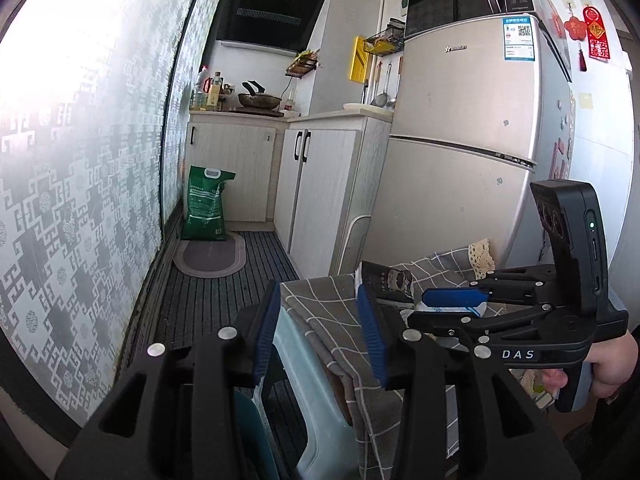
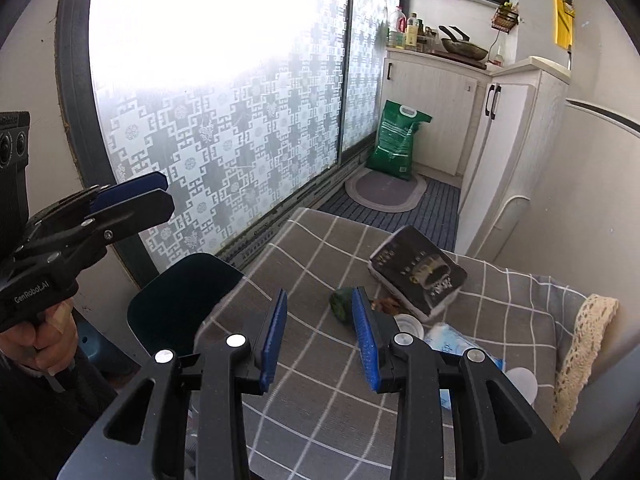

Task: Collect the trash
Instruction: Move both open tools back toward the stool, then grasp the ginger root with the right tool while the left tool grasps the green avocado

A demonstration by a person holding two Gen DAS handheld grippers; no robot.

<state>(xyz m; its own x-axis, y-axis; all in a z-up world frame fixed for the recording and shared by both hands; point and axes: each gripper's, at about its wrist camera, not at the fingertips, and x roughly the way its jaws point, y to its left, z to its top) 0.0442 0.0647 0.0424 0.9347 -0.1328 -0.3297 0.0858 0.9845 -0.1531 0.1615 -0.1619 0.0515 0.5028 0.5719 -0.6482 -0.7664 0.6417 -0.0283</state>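
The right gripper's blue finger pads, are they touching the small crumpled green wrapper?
Cannot tell. In the right wrist view one pad overlaps the green wrapper, so no contact or gap shows plainly.

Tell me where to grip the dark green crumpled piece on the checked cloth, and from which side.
Grip the green piece across its narrow width, coming from above and slightly left. It lies low on the checked cloth, with the right gripper open beside it; the black packet crowds its right.

The tablecloth (image 2: 320, 380) is grey with a white grid, edged in cream lace (image 2: 580, 360). A dark package (image 2: 420, 272) carries gold print (its sides white). Nearby lies a green scrap (image 2: 341, 305). The window film (image 2: 224, 128) shows a grey-white geometric pattern; the sack (image 2: 394, 140) is green.
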